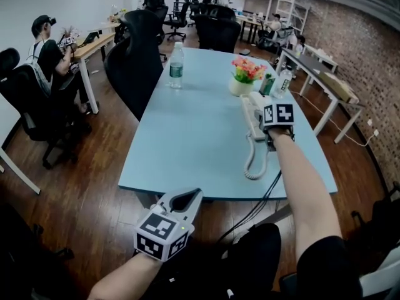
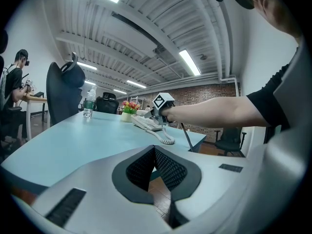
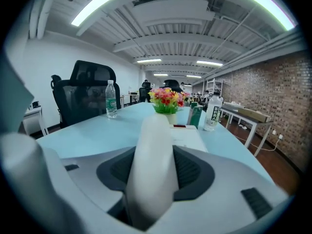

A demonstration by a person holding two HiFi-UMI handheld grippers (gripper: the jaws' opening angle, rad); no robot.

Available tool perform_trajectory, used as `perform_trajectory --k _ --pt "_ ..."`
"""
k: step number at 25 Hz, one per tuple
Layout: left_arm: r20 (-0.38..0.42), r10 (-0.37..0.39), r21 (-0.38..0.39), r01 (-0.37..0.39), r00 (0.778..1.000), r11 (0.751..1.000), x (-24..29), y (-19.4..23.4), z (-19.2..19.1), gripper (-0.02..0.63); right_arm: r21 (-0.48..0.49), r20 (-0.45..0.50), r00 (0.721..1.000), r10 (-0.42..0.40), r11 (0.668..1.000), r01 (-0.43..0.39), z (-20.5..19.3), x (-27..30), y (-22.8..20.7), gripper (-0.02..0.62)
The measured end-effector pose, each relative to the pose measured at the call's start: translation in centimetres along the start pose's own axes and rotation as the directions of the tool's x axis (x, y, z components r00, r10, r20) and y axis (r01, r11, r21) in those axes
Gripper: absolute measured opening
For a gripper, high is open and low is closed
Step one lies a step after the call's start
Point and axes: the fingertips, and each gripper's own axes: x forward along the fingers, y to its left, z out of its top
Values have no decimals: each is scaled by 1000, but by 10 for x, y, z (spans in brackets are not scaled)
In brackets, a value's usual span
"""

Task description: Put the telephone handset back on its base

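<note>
Flowers [image 1: 248, 69], pink and yellow, fill a small white pot [image 1: 240, 87] on the pale blue table [image 1: 187, 149]. A green carton [image 1: 267, 84] stands just beside it, and a water bottle [image 1: 176, 66] well apart. The right gripper [image 3: 155, 179] is clamped on the white handset [image 3: 155, 135], with the telephone base [image 3: 187, 136] just beyond. The left gripper [image 1: 190, 199], jaws together and empty, hangs off the table's near edge above the wooden floor [image 1: 81, 186]. A brick wall [image 1: 369, 55] runs along the right.

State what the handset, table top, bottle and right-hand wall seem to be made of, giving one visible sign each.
The handset looks like smooth off-white plastic: rounded moulded shape, soft sheen. The table top is probably laminate or painted board: flat, even pale blue, matte. The bottle seems clear plastic: see-through, thin, labelled. The wall is bare brick: visible courses and joints.
</note>
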Motion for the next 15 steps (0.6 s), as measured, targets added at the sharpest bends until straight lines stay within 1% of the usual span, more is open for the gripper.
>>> perform_trajectory --k 8,15 --pt "8 11 -11 -11 1000 1000 -1 7 0 -2 -13 -8 1000 -30 999 30 13 21 11 235" --pt "11 20 -18 -20 1000 1000 -2 14 0 -2 6 -21 999 -48 999 49 10 31 8 235"
